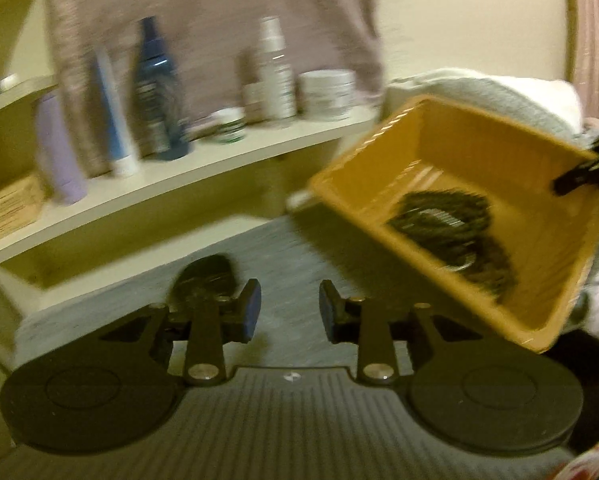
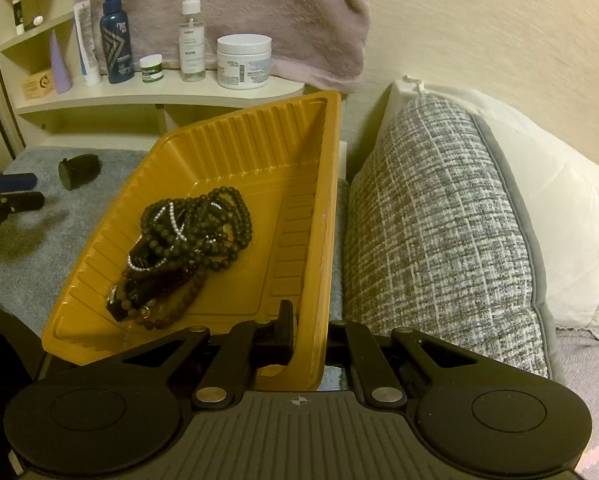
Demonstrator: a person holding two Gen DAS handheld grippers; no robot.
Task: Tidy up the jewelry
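A yellow plastic tray (image 2: 239, 136) is held up, tilted, over the grey mat (image 2: 79, 216). My right gripper (image 2: 309, 330) is shut on the tray's near side wall, one finger inside and one outside. Dark bead bracelets and necklaces (image 2: 191, 236) lie in a heap on the tray floor. In the blurred left wrist view the tray (image 1: 459, 148) is at the right with the beads (image 1: 447, 224) in it, and the right gripper (image 1: 579, 176) clamps its rim. My left gripper (image 1: 289, 308) is open over the mat with nothing between its blue pads. A small black cylinder (image 1: 205, 276) lies just beyond its left finger.
A cream shelf (image 2: 159, 94) behind the mat carries a blue bottle (image 2: 117, 40), a spray bottle (image 2: 191, 36), a white jar (image 2: 243, 62) and tubes. A pink towel (image 2: 259, 8) hangs above. A grey woven pillow (image 2: 439, 240) and a white pillow (image 2: 547, 200) are at the right.
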